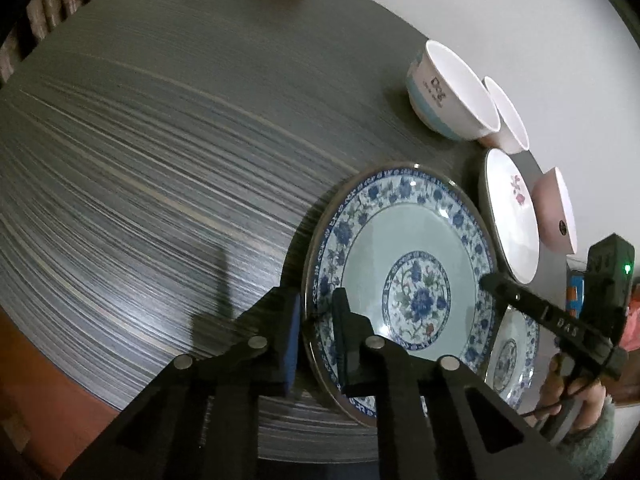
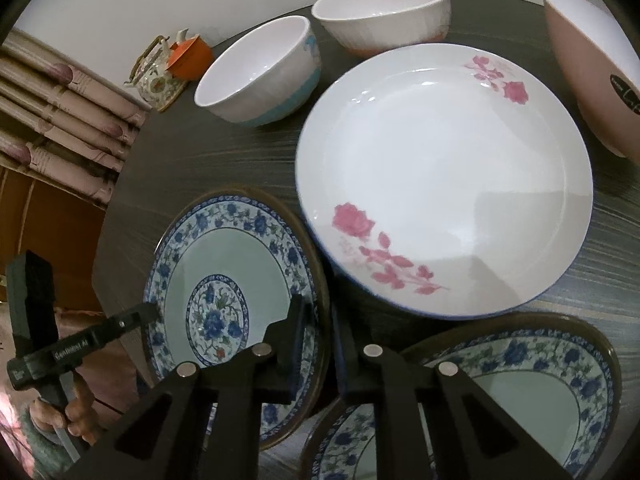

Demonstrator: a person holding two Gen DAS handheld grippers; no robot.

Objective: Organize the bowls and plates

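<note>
A blue-and-white floral plate [image 1: 404, 264] [image 2: 224, 280] lies on the dark wood-grain table [image 1: 160, 160]. My left gripper [image 1: 318, 308] is shut on its left rim, one finger over and one under. My right gripper [image 2: 320, 316] is shut on the opposite rim. Each gripper also shows in the other's view, the right gripper [image 1: 490, 280] and the left gripper [image 2: 150, 312] both at the plate's edge. A second blue floral plate [image 2: 520, 380] [image 1: 512, 360] sits just beside it. Behind lies a white plate with pink flowers [image 2: 440, 160] [image 1: 512, 216].
Three bowls stand at the back: a teal-banded white bowl [image 2: 260, 72] [image 1: 448, 92], an orange-based white bowl [image 2: 384, 12] and a pink bowl [image 2: 592, 80] [image 1: 556, 208]. A teapot [image 2: 158, 76] and an orange box [image 2: 190, 56] sit at the far edge. A person's hand [image 2: 76, 408] holds the left gripper.
</note>
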